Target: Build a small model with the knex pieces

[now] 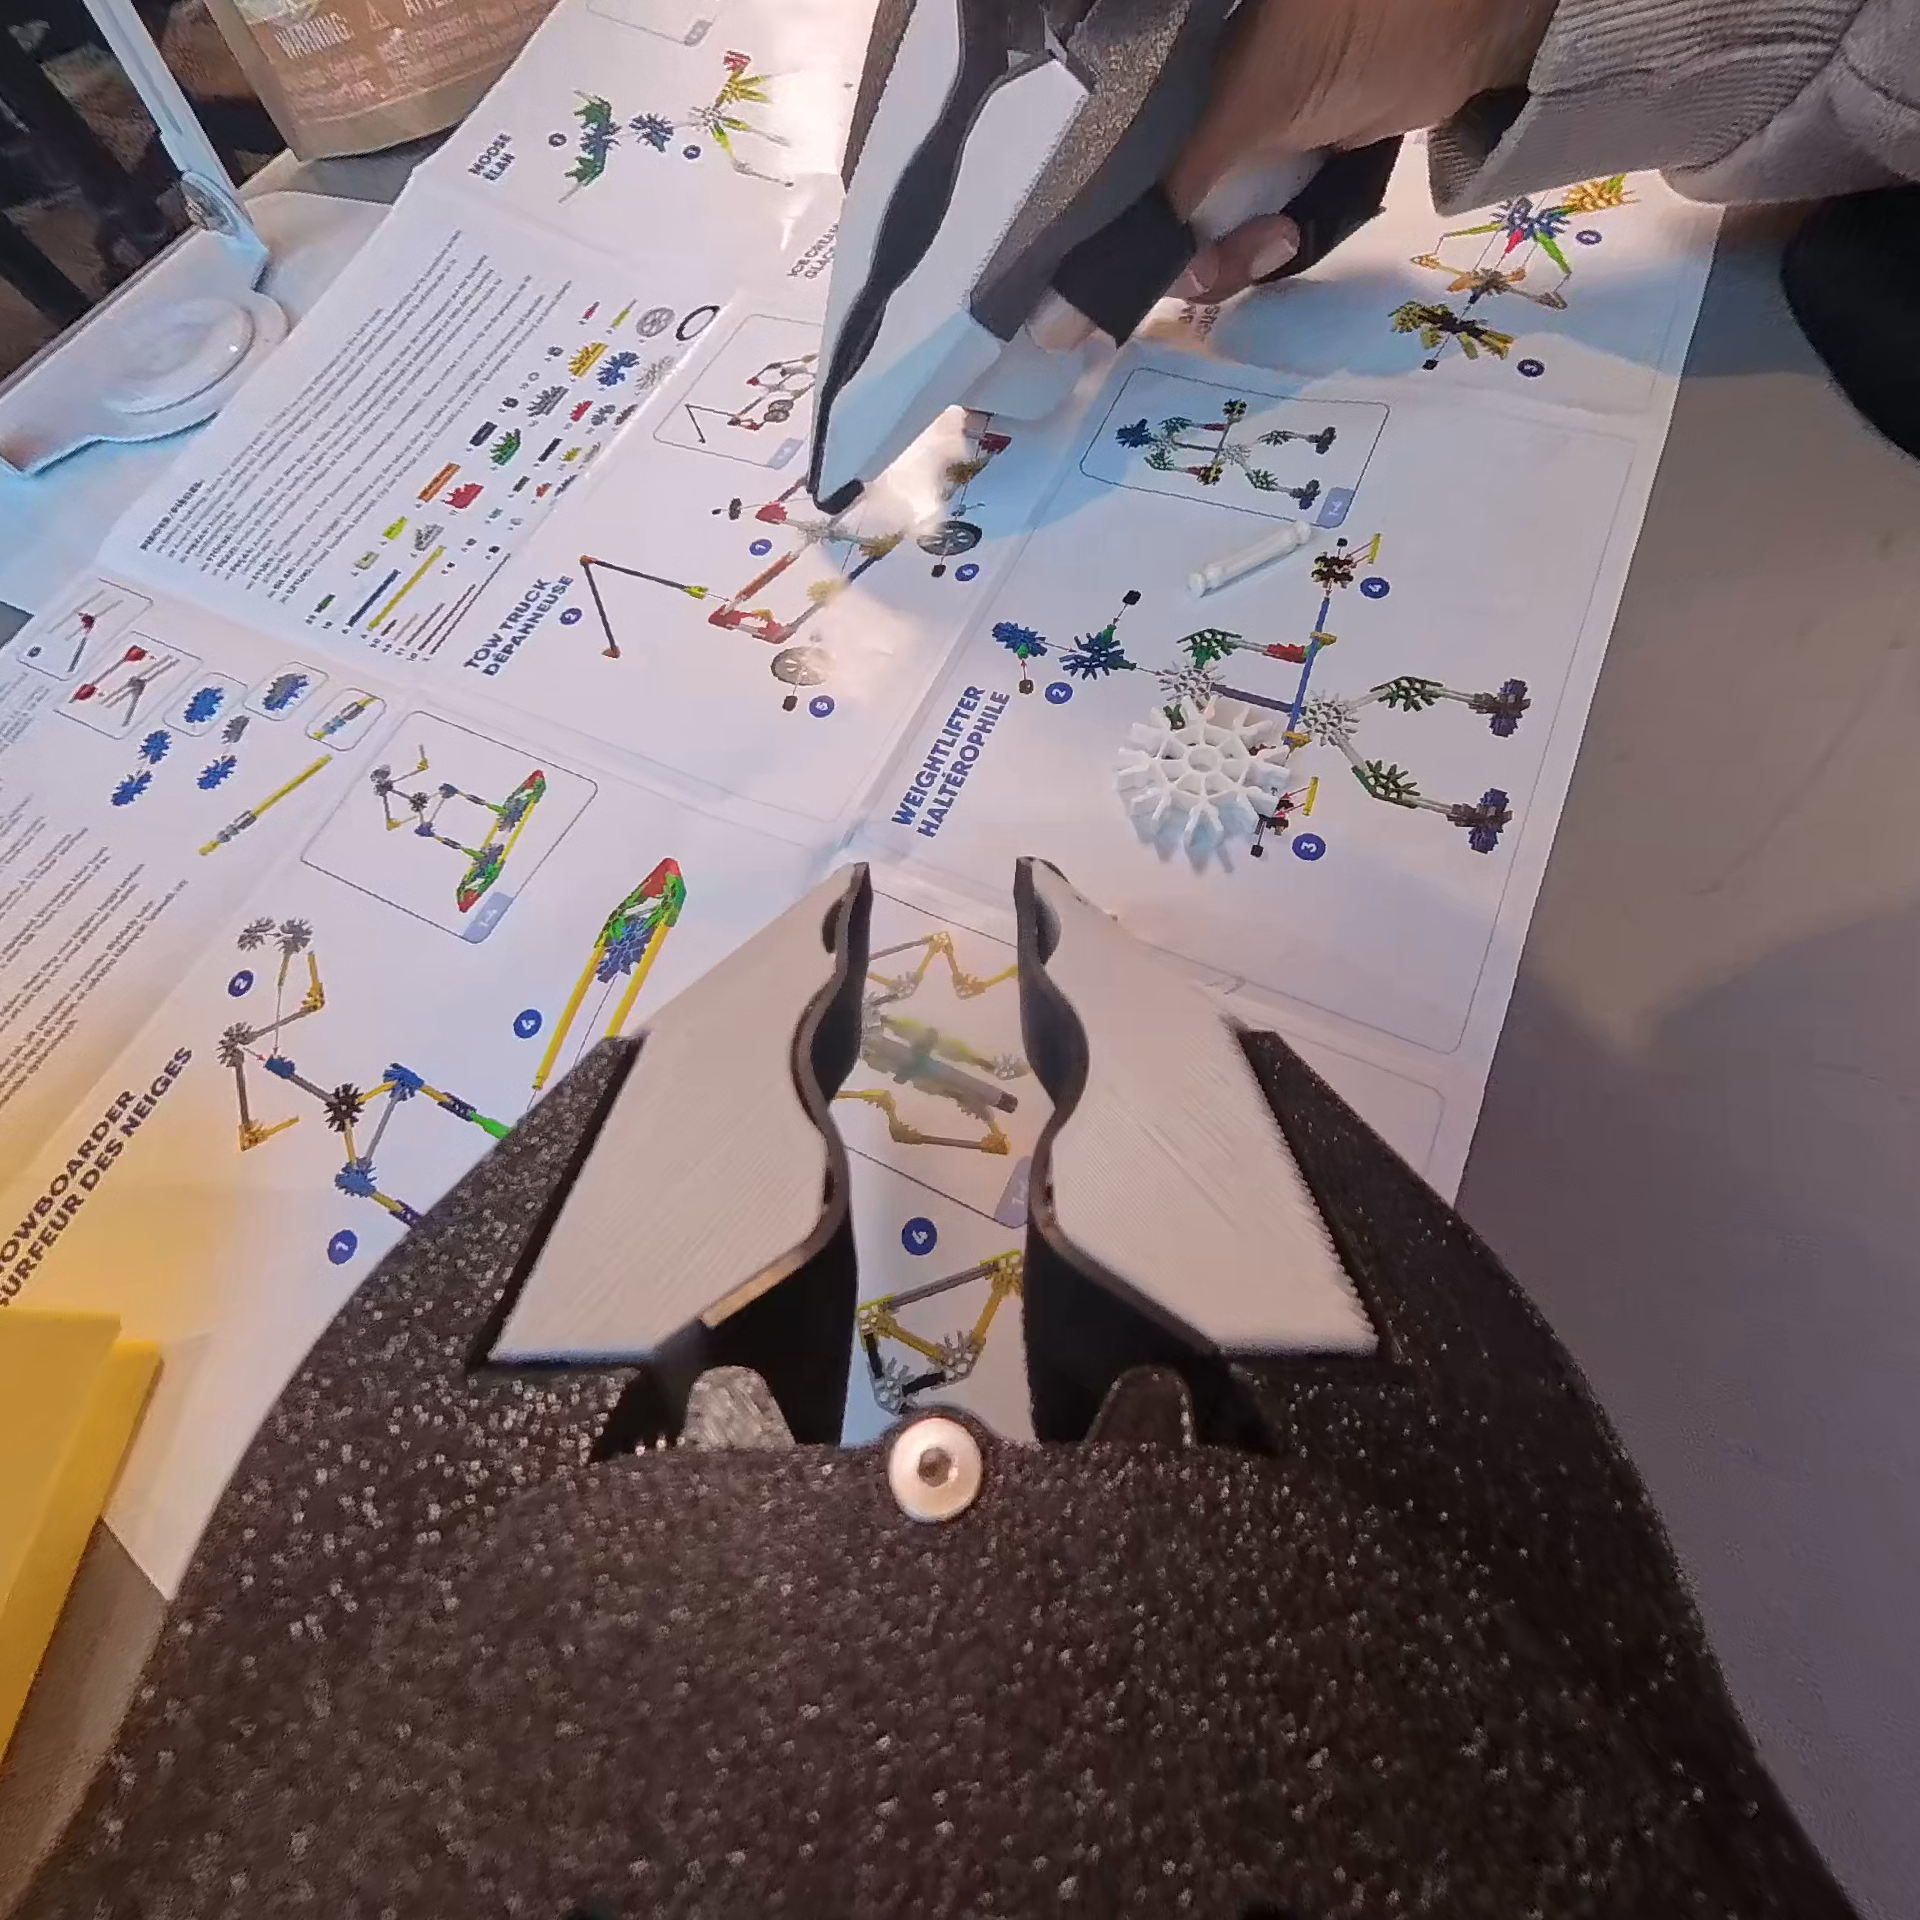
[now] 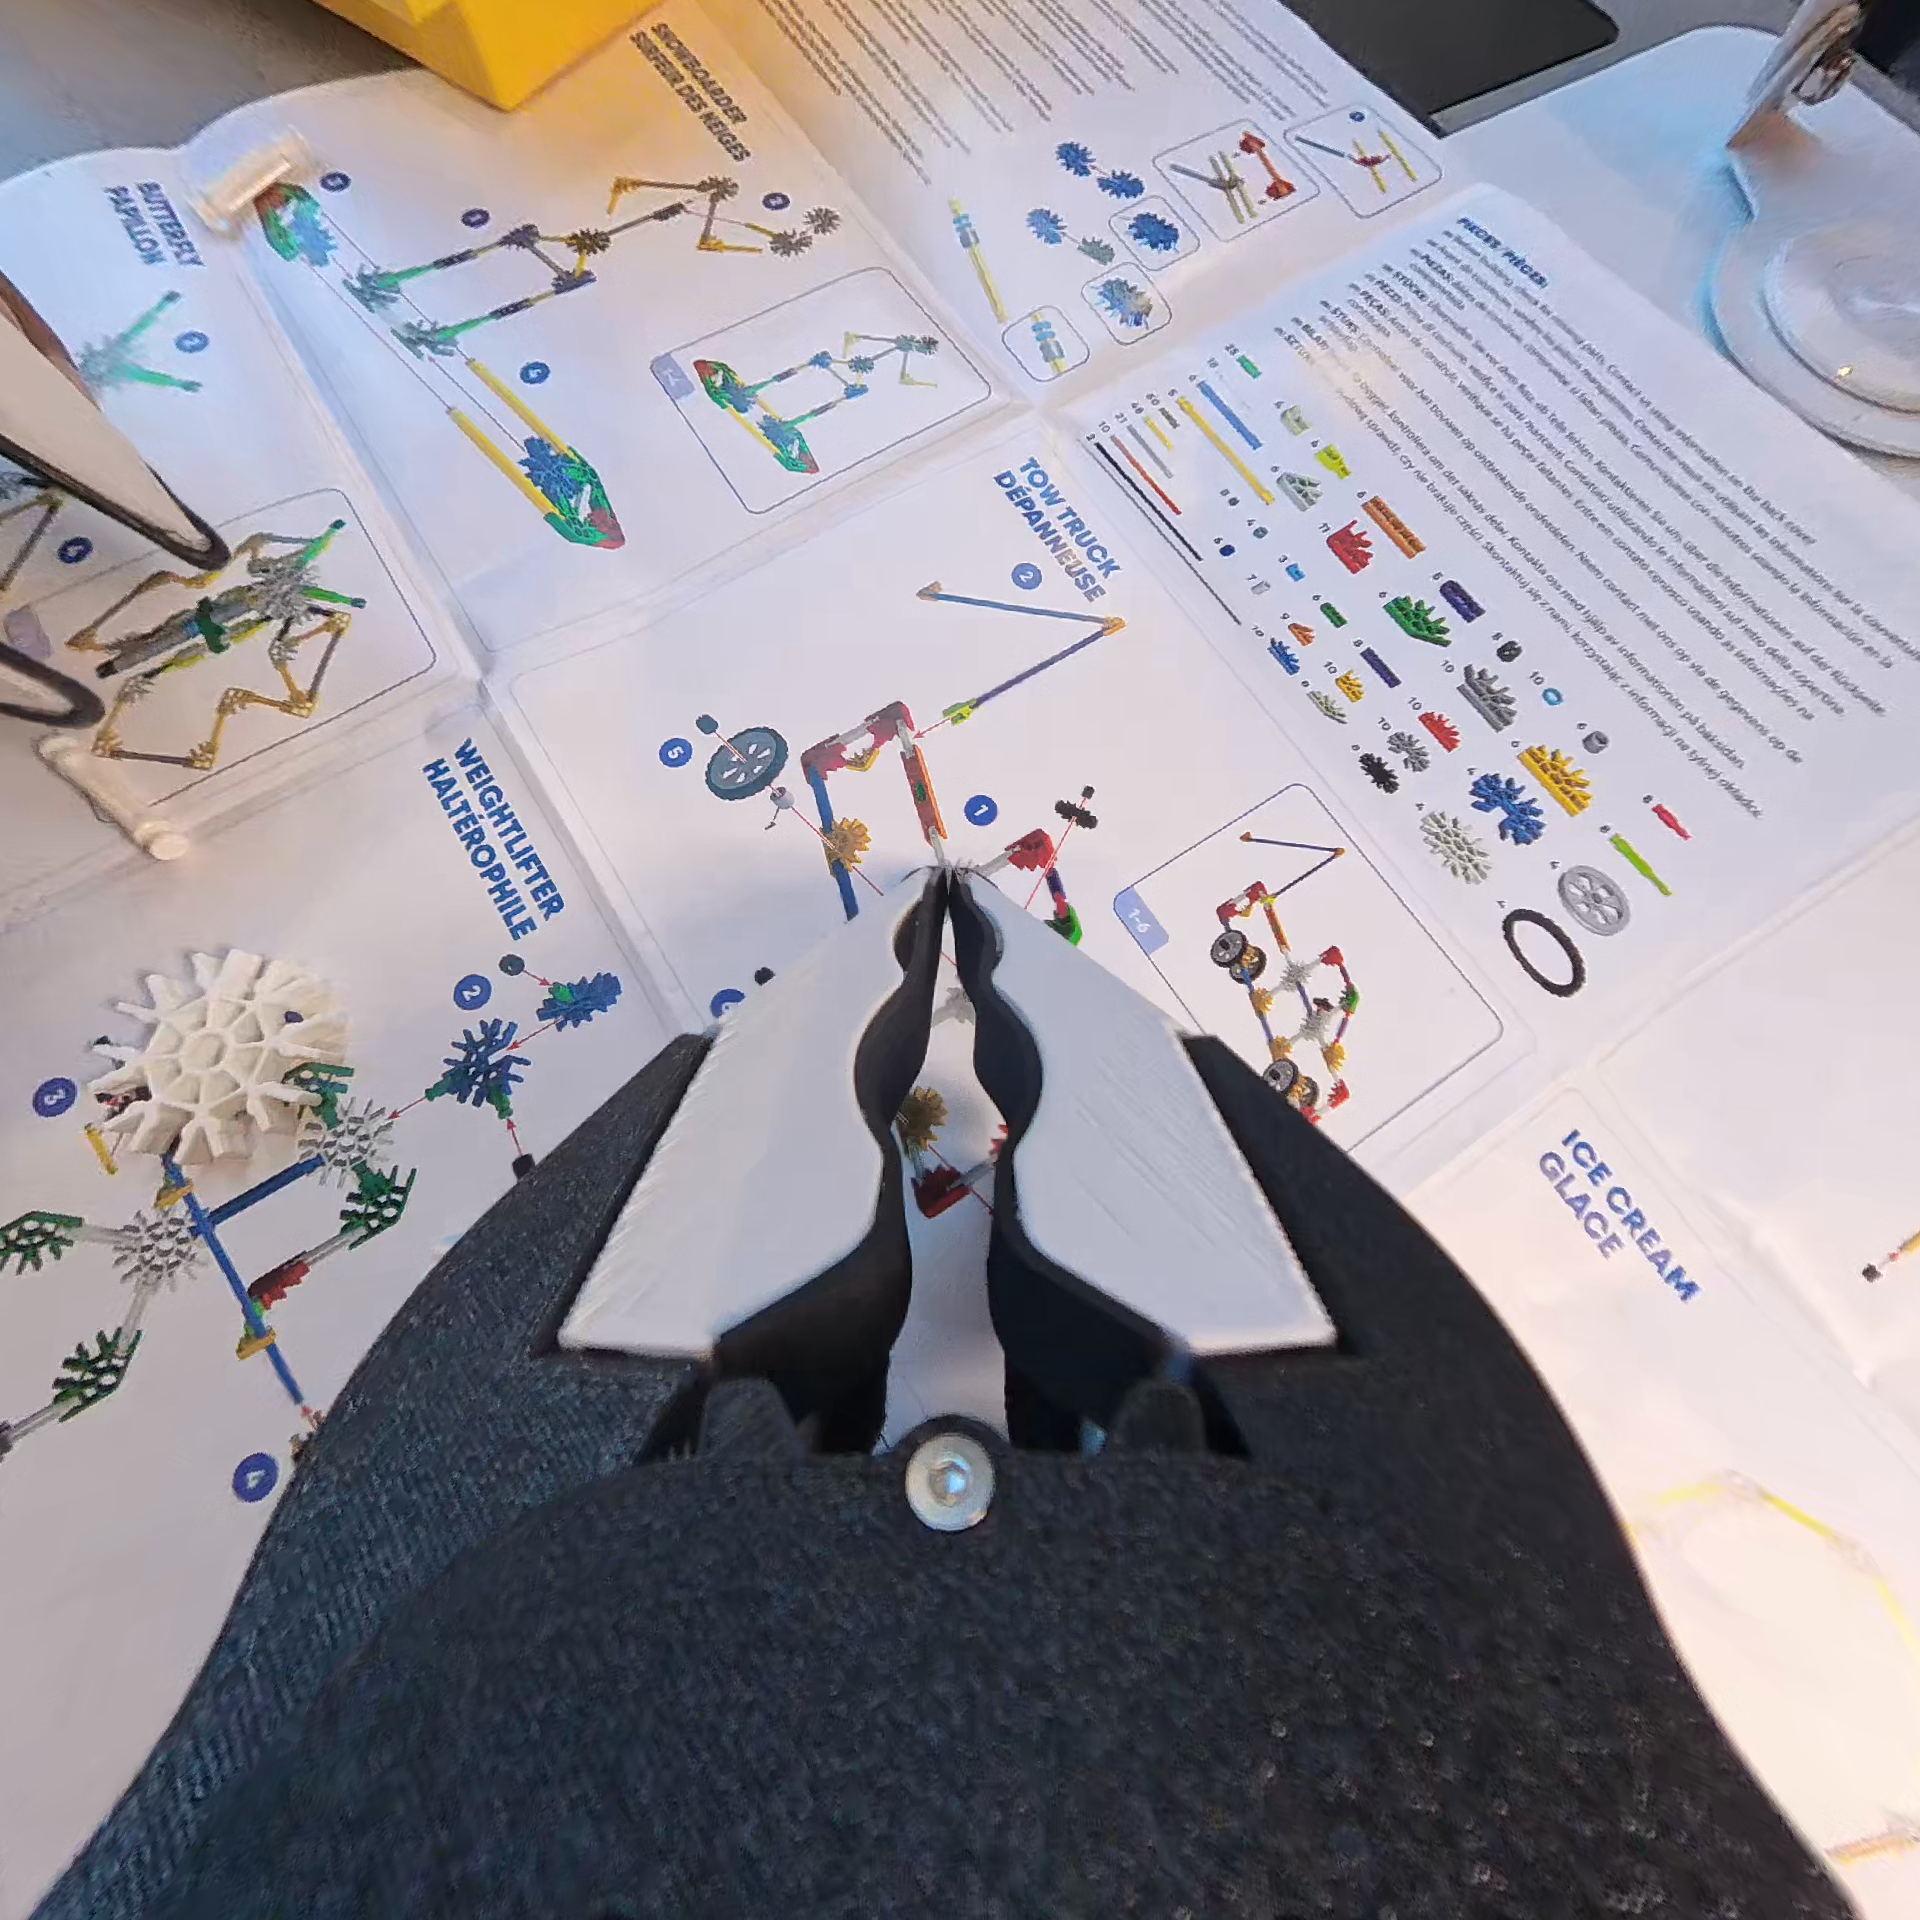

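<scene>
A large printed instruction sheet (image 1: 644, 727) covers the table. My left gripper (image 1: 943, 878) is open just above the sheet, and only printed pictures show between its fingers. A white snowflake-shaped connector (image 1: 1205, 784) lies on the sheet ahead and to its right, with a short white rod (image 1: 1252, 556) beyond it. My right gripper (image 2: 943, 881) is shut, its tips together against the sheet (image 2: 1195, 675). It also shows in the left wrist view (image 1: 836, 494), held by a hand. The connector (image 2: 223, 1049) lies to its left. The left gripper's fingers (image 2: 197, 545) show at the far left, near another pale rod (image 2: 109, 795).
A yellow box (image 1: 52, 1455) sits at the sheet's near left and also shows in the right wrist view (image 2: 488, 42). A clear stand base (image 1: 197, 353) and a brown bag (image 1: 343, 73) are at the back left. A grey-sleeved hand (image 1: 1351, 114) holds the right gripper. Grey table (image 1: 1714, 1091) runs along the right. There is about 15 centimetres between the tips of the two grippers.
</scene>
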